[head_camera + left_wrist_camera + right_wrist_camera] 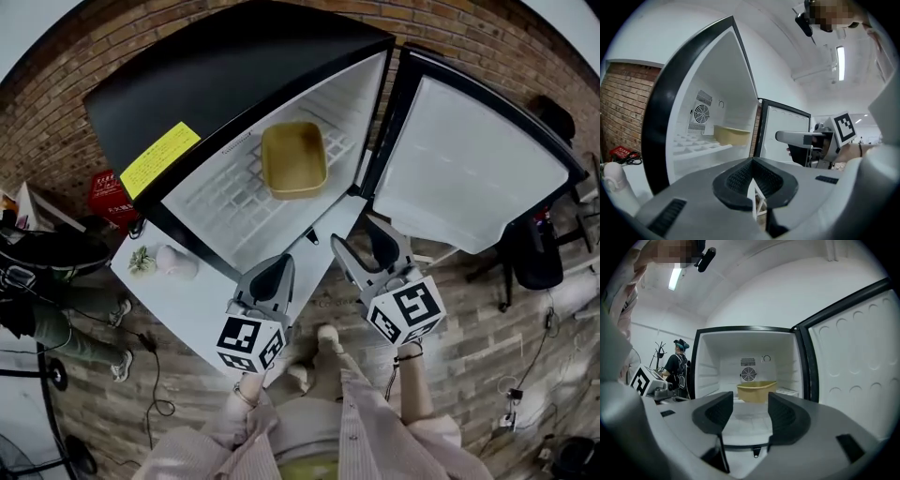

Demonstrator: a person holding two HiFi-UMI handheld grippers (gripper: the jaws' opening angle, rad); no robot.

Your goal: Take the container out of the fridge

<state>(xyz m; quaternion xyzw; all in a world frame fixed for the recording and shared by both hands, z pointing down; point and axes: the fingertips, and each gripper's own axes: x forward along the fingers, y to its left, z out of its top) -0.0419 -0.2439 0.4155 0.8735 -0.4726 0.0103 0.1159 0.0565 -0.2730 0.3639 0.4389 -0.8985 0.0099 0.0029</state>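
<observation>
A shallow tan container (293, 161) sits on the white wire shelf inside the open small fridge (225, 202). Both grippers hover in front of the fridge opening, apart from the container. My left gripper (274, 278) is shut with nothing in it; in the left gripper view its pads meet (752, 180), and the container (731, 135) lies ahead to the left. My right gripper (364, 247) is open and empty. In the right gripper view the container (757, 391) stands straight ahead, beyond the gap of the right gripper (746, 416), below the fan grille.
The fridge door (469, 169) is swung wide open to the right. The fridge stands on a white table (192, 314) that also carries a small plant (142, 260) and a white object (178, 262). A person (678, 367) stands far off at the left.
</observation>
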